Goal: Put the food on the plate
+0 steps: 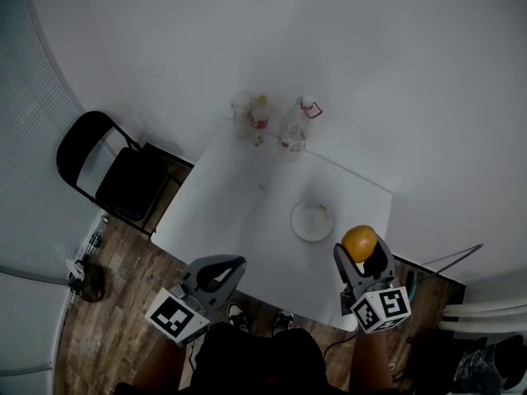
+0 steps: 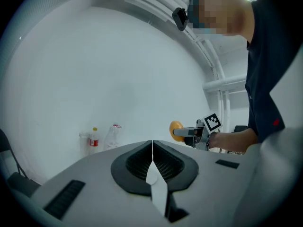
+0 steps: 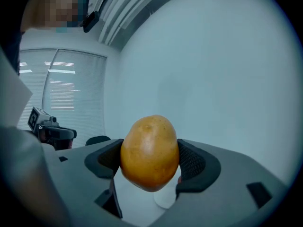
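Note:
My right gripper (image 1: 361, 252) is shut on a round orange-yellow potato (image 1: 359, 243), held in the air off the table's right front corner, to the right of the white plate (image 1: 312, 220). In the right gripper view the potato (image 3: 149, 152) fills the space between the jaws, and a bit of the plate (image 3: 163, 198) shows below it. My left gripper (image 1: 224, 267) hangs at the table's front edge with its jaws shut and nothing in them. From the left gripper view the potato (image 2: 176, 127) shows far off, at the right.
Several clear bottles (image 1: 293, 127) and a jar stand at the far edge of the white table (image 1: 239, 212). A black folding chair (image 1: 111, 169) stands left of the table. White walls close off the far side. A small pale item lies on the plate.

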A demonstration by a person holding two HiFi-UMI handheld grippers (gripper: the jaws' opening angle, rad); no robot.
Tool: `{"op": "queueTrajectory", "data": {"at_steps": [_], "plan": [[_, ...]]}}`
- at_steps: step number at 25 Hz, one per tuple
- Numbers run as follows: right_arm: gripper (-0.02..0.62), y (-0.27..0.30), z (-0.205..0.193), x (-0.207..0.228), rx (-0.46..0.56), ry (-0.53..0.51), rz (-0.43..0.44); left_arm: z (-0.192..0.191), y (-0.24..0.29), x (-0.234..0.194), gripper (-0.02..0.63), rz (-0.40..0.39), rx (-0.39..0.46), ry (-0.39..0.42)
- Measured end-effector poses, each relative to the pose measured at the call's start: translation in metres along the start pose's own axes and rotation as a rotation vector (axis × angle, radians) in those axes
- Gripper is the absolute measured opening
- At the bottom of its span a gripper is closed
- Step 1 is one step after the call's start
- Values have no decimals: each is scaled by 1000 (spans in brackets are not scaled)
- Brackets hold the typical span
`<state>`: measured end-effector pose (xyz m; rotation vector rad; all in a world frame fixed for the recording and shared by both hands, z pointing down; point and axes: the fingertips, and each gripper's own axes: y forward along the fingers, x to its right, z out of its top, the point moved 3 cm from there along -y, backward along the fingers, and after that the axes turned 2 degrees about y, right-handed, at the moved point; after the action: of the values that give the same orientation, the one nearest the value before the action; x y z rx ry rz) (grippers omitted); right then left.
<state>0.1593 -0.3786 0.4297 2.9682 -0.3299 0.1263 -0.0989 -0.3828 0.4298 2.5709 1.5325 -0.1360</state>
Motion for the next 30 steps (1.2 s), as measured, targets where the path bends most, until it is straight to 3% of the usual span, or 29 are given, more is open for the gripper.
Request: {"op": "queueTrajectory", "data": {"at_steps": [10, 16, 23, 30], "plan": [[367, 85, -76, 67, -247, -35, 22, -5, 17, -20, 25, 152, -30, 5], [367, 140, -157, 87, -422, -44, 59, -13, 24, -25, 25, 226, -62, -42], [367, 179, -235, 100, -615, -114, 54, -29, 37, -30, 25, 264, -108, -59], [367, 187, -267, 107, -708, -116, 50, -33, 42, -34, 25, 275, -122, -60]]}}
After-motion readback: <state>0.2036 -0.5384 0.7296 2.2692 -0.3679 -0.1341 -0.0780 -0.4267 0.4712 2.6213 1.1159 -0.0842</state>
